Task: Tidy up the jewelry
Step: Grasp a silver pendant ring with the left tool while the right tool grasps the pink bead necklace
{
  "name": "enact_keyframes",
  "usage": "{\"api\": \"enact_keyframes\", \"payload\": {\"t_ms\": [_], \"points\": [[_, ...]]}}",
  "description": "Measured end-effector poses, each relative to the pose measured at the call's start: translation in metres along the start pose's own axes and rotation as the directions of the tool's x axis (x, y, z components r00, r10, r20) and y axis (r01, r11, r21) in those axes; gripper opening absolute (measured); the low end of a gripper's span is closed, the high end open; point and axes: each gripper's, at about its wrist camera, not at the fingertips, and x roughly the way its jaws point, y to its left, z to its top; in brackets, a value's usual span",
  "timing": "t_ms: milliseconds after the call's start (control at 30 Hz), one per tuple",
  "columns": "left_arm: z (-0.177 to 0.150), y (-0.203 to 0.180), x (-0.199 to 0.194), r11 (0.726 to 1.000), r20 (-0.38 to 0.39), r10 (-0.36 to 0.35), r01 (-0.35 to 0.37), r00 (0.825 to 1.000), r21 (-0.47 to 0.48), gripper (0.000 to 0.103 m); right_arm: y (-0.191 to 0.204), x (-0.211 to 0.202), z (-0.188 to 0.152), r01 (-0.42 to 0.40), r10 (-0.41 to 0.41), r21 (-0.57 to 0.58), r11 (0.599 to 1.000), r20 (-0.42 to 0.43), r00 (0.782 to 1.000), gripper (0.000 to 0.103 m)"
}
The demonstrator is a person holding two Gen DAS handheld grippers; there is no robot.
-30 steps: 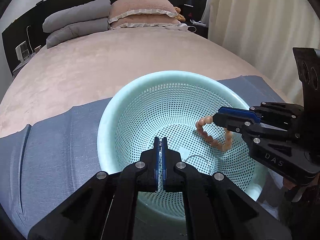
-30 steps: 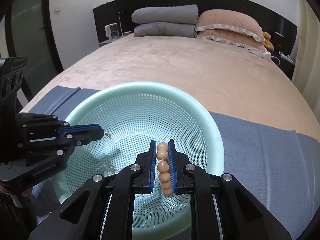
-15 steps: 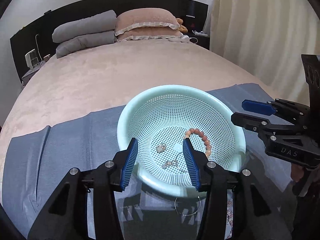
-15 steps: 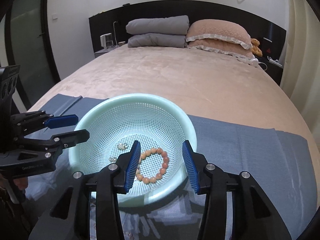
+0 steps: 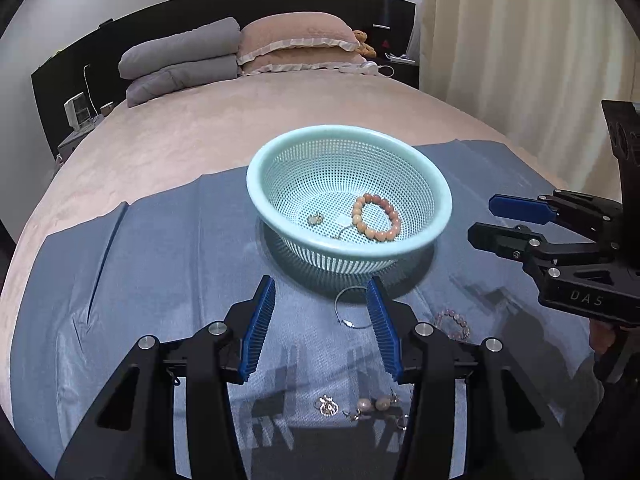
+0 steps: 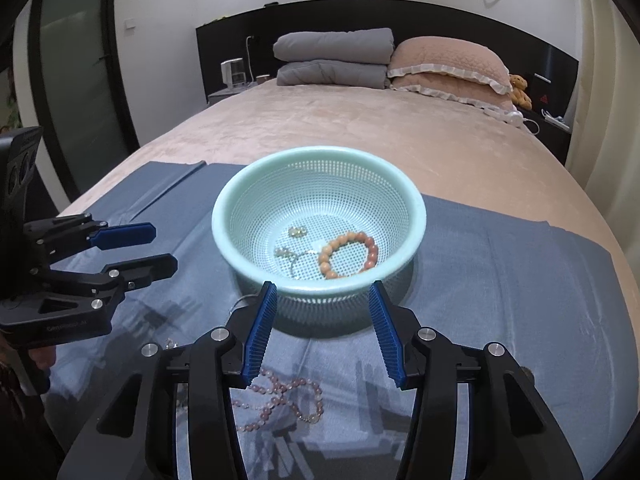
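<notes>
A mint perforated basket (image 5: 440, 216) (image 6: 416, 216) stands on a blue cloth (image 5: 160, 264) on the bed. In it lie an orange bead bracelet (image 5: 376, 217) (image 6: 348, 254) and small silver pieces (image 5: 316, 219) (image 6: 297, 232). My left gripper (image 5: 322, 292) is open and empty, held back from the basket's near side. My right gripper (image 6: 322, 294) is open and empty too. On the cloth lie a silver bangle (image 5: 348, 308), a pink bead bracelet (image 5: 454, 322), a pink bead necklace (image 6: 288, 400), pearl earrings (image 5: 374, 403) and a small charm (image 5: 328, 406).
The cloth covers the near part of a pink bed (image 5: 240, 128). Pillows (image 6: 444, 64) and folded grey quilts (image 6: 332, 60) lie at the headboard. A curtain (image 5: 520, 40) hangs on the right.
Both grippers opened and let their pieces drop into the basket, the right one the orange bracelet. Both then drew back and rose, so loose jewelry on the cloth came into view.
</notes>
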Motion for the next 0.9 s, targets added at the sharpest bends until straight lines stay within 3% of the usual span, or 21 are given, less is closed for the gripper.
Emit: {"api": "enact_keyframes", "payload": {"t_ms": [267,633,733,833,867,900], "points": [[-0.039,0.004,0.015,0.999,-0.074,0.027,-0.03,0.997,-0.039,0.049,0.007,0.011,-0.032,-0.011,0.012,0.019,1.0,-0.059,0.998,0.045],[-0.077,0.004,0.04,0.998,-0.145,-0.014,0.006,0.989,-0.057,0.049,0.024,0.045,-0.074,-0.036,0.039,0.02,0.999,-0.167,0.985,0.045],[-0.083,0.004,0.044,0.999,-0.151,-0.011,0.004,0.989,-0.047,0.049,0.027,0.054,-0.081,0.004,-0.002,0.009,1.0,-0.169,0.986,0.047],[-0.087,0.0,0.044,1.0,-0.142,0.006,-0.009,0.99,-0.02,0.048,0.025,0.058,-0.085,-0.008,0.013,0.031,0.999,-0.163,0.987,0.034],[-0.087,0.0,0.043,1.0,-0.138,0.002,-0.005,0.99,-0.023,0.039,0.026,0.059,-0.086,0.014,-0.012,0.012,1.0,-0.165,0.986,0.021],[-0.088,0.0,0.043,1.0,-0.139,-0.001,-0.002,0.99,-0.025,0.032,0.028,0.058,-0.087,0.014,-0.015,-0.006,1.0,-0.161,0.987,0.016]]}}
